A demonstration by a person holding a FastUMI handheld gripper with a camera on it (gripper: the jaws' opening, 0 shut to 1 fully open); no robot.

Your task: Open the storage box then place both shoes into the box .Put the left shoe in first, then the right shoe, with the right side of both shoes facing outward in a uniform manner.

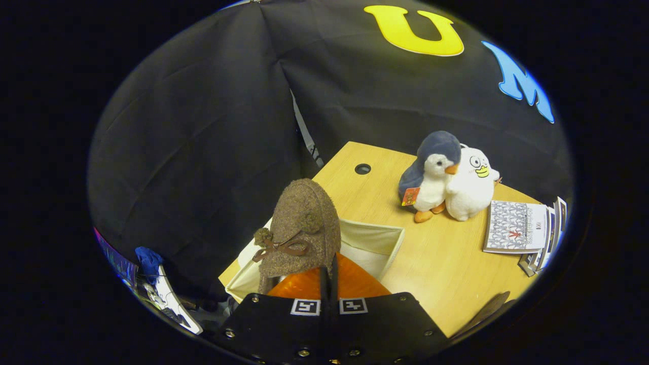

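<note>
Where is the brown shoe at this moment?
In the gripper view, the brown shoe is held up at the tips of the closed gripper, above the open cream storage box on the wooden table, left of the plush penguins.

Between the black gripper's [328,276] closed fingers sits a brown felt shoe [300,228] with a darker brown bow and an orange sole. Just beyond lies the cream storage box [372,238] on the light wood table [446,274]. Farther ahead stand a grey-and-white penguin [430,175], a white duck [471,185], and grey-patterned booklets [517,225].
</note>
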